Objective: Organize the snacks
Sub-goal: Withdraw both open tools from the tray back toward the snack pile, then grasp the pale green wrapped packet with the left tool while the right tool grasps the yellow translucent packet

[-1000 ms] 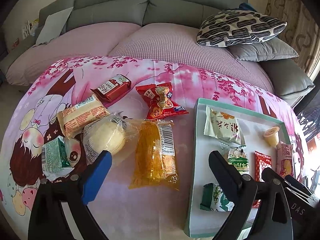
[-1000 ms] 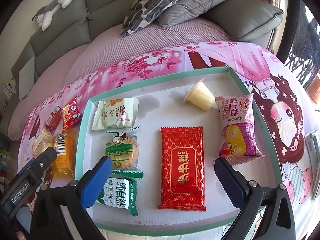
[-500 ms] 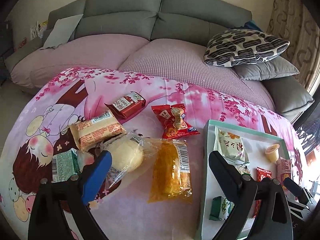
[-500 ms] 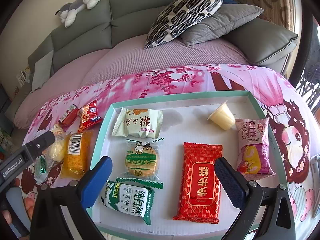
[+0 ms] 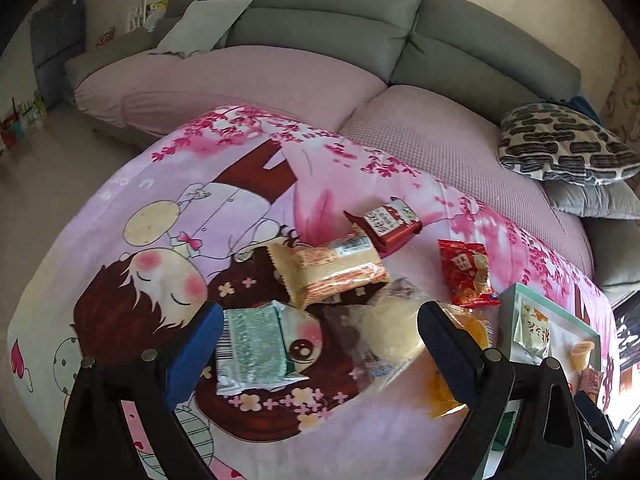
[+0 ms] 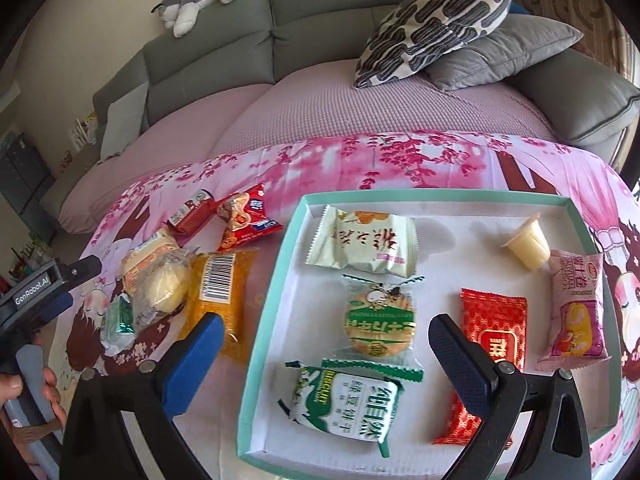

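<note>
- A grey sofa (image 6: 280, 36) with pink seat covers stands behind a desk under a pink cartoon-print cloth (image 5: 192, 208).
- Left claw (image 5: 320, 340): jaws wide apart, empty, over a green foil snack packet (image 5: 252, 348) and a clear-wrapped round bun (image 5: 390, 334).
- Right claw (image 6: 326, 354): spread wide, gripping nothing, above a mint-rimmed white tray (image 6: 268, 316) of packets.
- At ten o'clock from the tray lie loose snacks, an orange cake packet (image 6: 222, 284) nearest.
</note>
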`<state>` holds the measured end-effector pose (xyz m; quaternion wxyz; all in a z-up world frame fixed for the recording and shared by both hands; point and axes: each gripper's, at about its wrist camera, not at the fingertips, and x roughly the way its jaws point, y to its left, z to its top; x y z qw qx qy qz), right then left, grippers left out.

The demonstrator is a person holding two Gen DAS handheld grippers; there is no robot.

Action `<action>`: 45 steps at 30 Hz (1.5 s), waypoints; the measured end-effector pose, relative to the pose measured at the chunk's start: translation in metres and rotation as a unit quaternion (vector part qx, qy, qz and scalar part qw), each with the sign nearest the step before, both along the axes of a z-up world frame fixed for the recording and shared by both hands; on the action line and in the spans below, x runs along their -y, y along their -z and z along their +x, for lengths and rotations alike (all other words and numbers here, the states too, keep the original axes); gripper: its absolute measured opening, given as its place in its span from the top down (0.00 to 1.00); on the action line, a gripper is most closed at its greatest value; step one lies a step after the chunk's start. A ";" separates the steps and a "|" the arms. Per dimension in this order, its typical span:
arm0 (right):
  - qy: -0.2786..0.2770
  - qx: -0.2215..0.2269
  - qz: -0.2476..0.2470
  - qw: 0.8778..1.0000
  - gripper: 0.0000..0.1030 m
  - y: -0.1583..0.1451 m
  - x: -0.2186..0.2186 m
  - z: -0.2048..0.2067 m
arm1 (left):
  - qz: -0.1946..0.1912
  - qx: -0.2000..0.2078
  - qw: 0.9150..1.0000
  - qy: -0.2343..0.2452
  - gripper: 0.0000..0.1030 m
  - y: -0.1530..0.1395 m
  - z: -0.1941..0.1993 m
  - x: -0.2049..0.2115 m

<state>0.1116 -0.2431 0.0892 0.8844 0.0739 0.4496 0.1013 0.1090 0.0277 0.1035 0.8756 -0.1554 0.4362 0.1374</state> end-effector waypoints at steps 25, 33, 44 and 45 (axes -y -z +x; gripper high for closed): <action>-0.091 -0.026 -0.001 0.995 0.34 0.033 -0.100 0.025 | -0.081 -0.085 0.992 -0.048 0.09 0.051 0.009 -0.047; -0.085 -0.042 -0.015 0.995 0.52 0.044 -0.097 0.027 | -0.114 -0.118 0.985 -0.058 0.34 0.078 0.009 -0.048; -0.083 -0.040 0.011 0.996 0.60 0.037 -0.089 0.024 | -0.125 -0.082 0.987 -0.066 0.51 0.063 0.004 -0.053; -0.081 -0.039 0.013 0.996 0.61 0.036 -0.088 0.023 | -0.125 -0.076 0.987 -0.064 0.51 0.059 0.003 -0.053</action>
